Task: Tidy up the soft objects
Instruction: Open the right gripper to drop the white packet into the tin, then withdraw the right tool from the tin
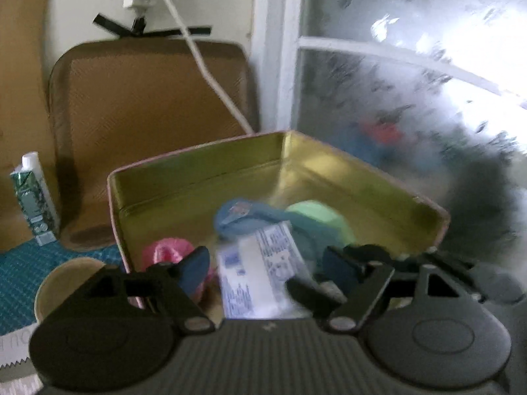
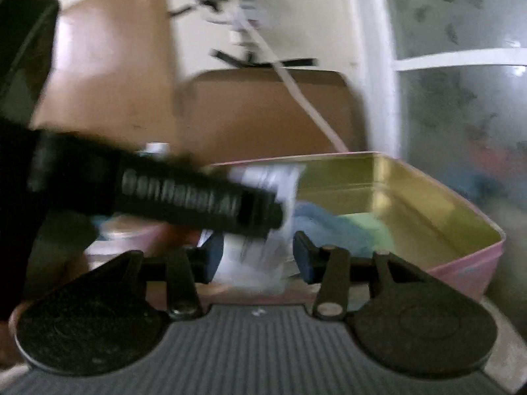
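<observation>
- Left wrist view: the left gripper (image 1: 263, 271) has jaws apart around a white printed soft packet (image 1: 260, 276), grip uncertain; beyond it the gold-lined pink tin box (image 1: 197, 177) already holds blue cloth (image 1: 250, 220), a green piece (image 1: 322, 217).
- Right wrist view: the right gripper (image 2: 258, 256) brackets the same packet, jaws apart; packing looks mostly done.

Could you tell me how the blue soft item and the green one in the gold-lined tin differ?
The blue soft item looks crumpled and draped; the green soft item looks smooth and rounded. The blue one lies nearer the tin's middle, the green one toward the right wall. Both rest inside the tin.
</observation>
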Tool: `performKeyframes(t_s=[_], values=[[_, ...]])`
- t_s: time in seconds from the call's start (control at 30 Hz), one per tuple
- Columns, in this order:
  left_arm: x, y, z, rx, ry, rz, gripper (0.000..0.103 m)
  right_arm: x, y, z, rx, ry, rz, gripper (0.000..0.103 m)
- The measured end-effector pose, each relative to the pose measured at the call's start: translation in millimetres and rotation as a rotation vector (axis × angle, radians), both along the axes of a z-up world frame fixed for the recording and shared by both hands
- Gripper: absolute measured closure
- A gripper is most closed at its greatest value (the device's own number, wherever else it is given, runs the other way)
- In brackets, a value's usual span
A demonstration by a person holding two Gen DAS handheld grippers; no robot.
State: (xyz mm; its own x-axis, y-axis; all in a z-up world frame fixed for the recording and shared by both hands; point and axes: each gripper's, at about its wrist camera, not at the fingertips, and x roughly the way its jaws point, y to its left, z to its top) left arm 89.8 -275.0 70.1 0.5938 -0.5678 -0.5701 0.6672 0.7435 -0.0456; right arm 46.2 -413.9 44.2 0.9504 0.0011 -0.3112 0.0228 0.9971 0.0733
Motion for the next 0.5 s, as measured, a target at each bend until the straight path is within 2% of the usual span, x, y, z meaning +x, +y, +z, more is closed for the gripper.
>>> performKeyframes(t_s=[0.07, 0.13, 0.23, 0.37, 0.5], values=[[-1.3, 8.8, -0.6, -0.042, 0.018, -0.007, 0.020, 7.4, -7.5, -1.2, 0.010, 0.006, -0.031, 0.050], [-6.6, 16.4, 1.8, -0.048, -0.004, -0.003, 0.020, 8.8, -15.8, -2.9, 0.063, -0.007, -0.024, 0.050], [-15.8, 32.2, 9.3, -0.079, -0.020, -0.008, 0.020, 3.6, -15.8, -4.9, 0.055, -0.026, -0.051, 0.050], [-33.2, 65.3, 21.2, -0.148, -0.034, -0.006, 0.020, -12.0, -18.1, -0.9, 0.101, -0.051, -0.096, 0.050], [-50.9, 107.0, 20.6, -0.194, -0.031, 0.024, 0.018, -35.6, -12.6, 10.7, 0.143, -0.115, -0.121, 0.050]])
